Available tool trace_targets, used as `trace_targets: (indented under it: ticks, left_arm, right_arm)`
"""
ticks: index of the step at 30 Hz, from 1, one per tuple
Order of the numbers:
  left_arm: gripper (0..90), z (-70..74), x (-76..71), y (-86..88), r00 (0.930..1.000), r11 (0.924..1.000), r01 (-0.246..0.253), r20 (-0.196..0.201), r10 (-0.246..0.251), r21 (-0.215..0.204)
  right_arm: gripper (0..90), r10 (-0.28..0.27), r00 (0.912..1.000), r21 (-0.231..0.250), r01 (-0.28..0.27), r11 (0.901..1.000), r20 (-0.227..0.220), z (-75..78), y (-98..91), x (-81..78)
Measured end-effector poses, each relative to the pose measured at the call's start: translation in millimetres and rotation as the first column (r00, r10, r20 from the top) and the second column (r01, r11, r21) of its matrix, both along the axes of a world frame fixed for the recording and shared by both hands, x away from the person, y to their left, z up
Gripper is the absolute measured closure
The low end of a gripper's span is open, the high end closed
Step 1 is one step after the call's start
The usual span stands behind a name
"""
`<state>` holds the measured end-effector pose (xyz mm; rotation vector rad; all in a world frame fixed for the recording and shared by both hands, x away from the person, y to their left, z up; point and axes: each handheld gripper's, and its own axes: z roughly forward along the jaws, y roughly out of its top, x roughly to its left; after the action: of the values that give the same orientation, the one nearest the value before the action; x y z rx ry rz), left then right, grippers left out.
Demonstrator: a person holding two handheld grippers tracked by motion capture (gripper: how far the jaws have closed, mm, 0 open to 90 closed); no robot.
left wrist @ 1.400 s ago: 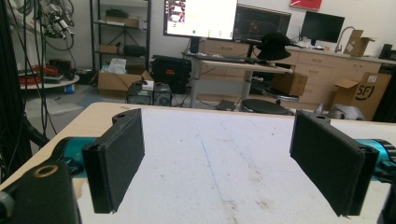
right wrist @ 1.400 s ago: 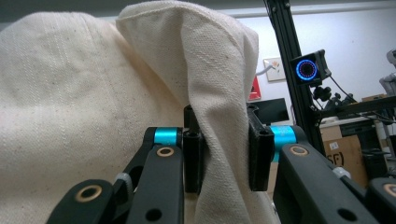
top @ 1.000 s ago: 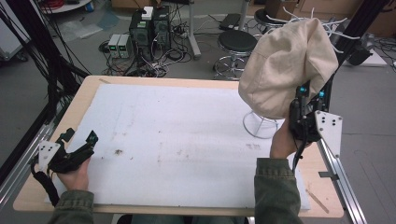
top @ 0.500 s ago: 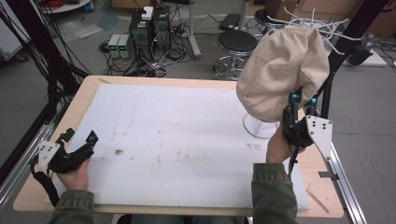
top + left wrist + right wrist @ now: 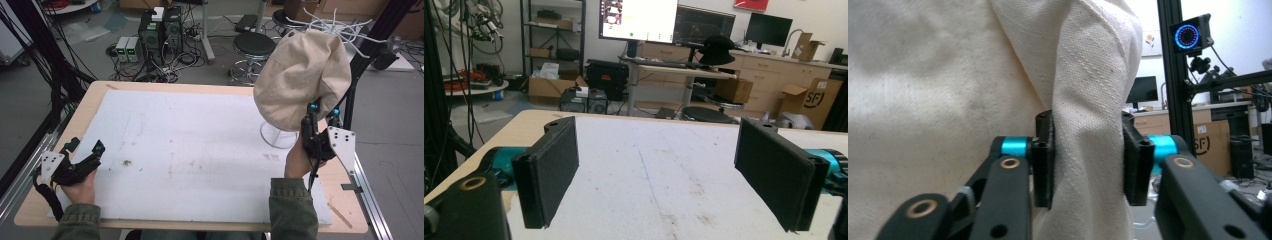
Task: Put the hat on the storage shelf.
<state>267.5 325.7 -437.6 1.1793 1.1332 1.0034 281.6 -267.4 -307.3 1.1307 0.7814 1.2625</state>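
A cream cloth hat (image 5: 301,79) hangs over a white wire stand whose prongs (image 5: 345,27) stick out above it and whose round base (image 5: 277,135) sits on the table's right side. My right gripper (image 5: 322,108) points up at the hat's lower edge; in the right gripper view its jaws are shut on a fold of the cream fabric (image 5: 1088,150). At the table's front left corner my left gripper (image 5: 85,150) rests low in a hand. Its pads (image 5: 549,167) stand wide apart with nothing between them, so it is open.
A white sheet (image 5: 190,150) covers most of the wooden table (image 5: 95,95). Black frame posts (image 5: 370,35) rise at the right and left sides. Stools, computers and cables stand on the floor behind the table.
The hat and my right gripper have shifted slightly left and down over the stand. The left gripper has stayed in place.
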Motion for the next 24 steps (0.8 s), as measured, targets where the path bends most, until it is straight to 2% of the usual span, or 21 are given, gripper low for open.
trace_targets:
  ticks: [8,15,22,24]
  left_arm:
    - [18.0,0.0,0.1,-0.5,1.0000,1.0000,-0.002,0.002,0.002,-0.002]
    - [18.0,0.1,0.0,-0.3,1.0000,1.0000,-0.001,0.000,0.001,0.000]
    - [18.1,0.1,0.1,-0.6,1.0000,1.0000,-0.001,0.003,0.001,-0.002]
    - [18.0,0.1,0.1,-0.4,1.0000,1.0000,-0.001,0.002,0.001,-0.001]
  right_arm:
    - [56.0,0.006,0.9999,0.010,-0.006,0.9999,-0.015,-1.2,-3.2,-0.1]
    - [38.7,0.032,0.9995,-0.013,-0.032,0.9994,-0.006,-0.5,-2.4,-1.9]
    - [19.7,0.059,0.9982,0.005,-0.059,0.9982,-0.007,0.9,-4.6,-4.2]
    - [16.0,0.088,0.9961,0.011,-0.087,0.9961,-0.011,1.4,-6.2,-4.7]
